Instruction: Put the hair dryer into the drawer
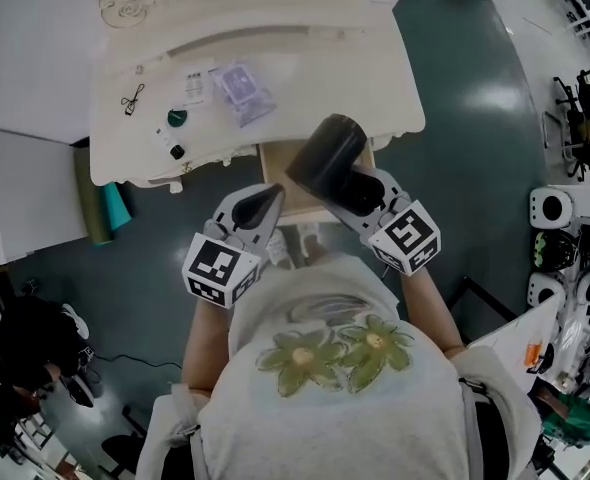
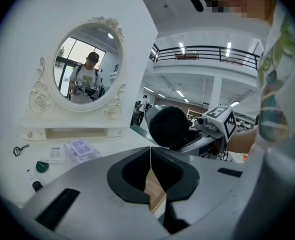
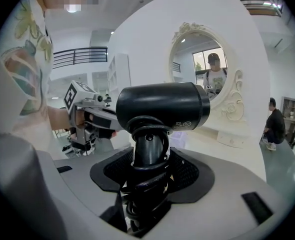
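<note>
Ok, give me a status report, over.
Left gripper shut, empty. Right gripper shut on hair dryer handle, held over open drawer. Nothing seen blocking.

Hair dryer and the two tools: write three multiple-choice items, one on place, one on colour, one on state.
1. Where is the hair dryer?
A. In the left tool
B. In the right tool, over the open drawer
C. Lying inside the drawer

2. What colour is the hair dryer?
A. Black
B. White
C. Pink

3. How do the left tool's jaws stand?
A. Wide apart
B. Shut on the hair dryer
C. Shut, with nothing between them

Answers:
1 B: the right tool clamps the handle, and the head view shows the dryer above the drawer.
2 A: body and handle are black in all views.
3 C: in the left gripper view, the left tool has its jaws meeting and holds nothing.
</note>
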`<state>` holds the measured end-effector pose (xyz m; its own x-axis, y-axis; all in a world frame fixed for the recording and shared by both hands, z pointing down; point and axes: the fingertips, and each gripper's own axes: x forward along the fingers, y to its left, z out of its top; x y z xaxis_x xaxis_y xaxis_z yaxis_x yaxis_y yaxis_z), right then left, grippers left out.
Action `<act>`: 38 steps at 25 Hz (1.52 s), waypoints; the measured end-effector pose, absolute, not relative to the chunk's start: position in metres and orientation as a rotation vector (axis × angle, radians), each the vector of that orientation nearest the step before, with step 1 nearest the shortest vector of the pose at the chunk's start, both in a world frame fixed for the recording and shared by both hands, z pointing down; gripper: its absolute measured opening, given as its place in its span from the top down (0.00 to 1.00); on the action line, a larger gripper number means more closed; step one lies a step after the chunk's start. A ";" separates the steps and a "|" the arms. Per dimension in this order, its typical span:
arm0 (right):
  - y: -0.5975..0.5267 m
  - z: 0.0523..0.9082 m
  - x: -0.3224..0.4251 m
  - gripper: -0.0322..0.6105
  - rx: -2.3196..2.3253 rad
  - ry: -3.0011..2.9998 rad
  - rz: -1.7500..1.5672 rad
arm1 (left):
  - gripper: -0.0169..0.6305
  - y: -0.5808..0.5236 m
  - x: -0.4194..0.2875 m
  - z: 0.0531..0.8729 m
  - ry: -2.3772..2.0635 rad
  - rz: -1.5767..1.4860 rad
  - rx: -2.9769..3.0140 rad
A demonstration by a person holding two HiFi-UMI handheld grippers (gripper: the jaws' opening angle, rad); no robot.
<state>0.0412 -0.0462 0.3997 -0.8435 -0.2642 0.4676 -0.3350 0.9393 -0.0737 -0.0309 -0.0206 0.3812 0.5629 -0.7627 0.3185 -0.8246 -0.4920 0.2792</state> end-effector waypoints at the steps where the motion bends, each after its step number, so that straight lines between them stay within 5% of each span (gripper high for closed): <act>1: -0.047 0.401 0.044 0.61 0.435 -2.626 0.203 | 0.96 -0.021 -0.030 0.381 -1.285 0.218 2.406; 38: -0.054 0.452 0.050 0.62 0.206 -2.507 0.111 | 0.96 -0.007 -0.040 0.396 -1.427 0.238 2.259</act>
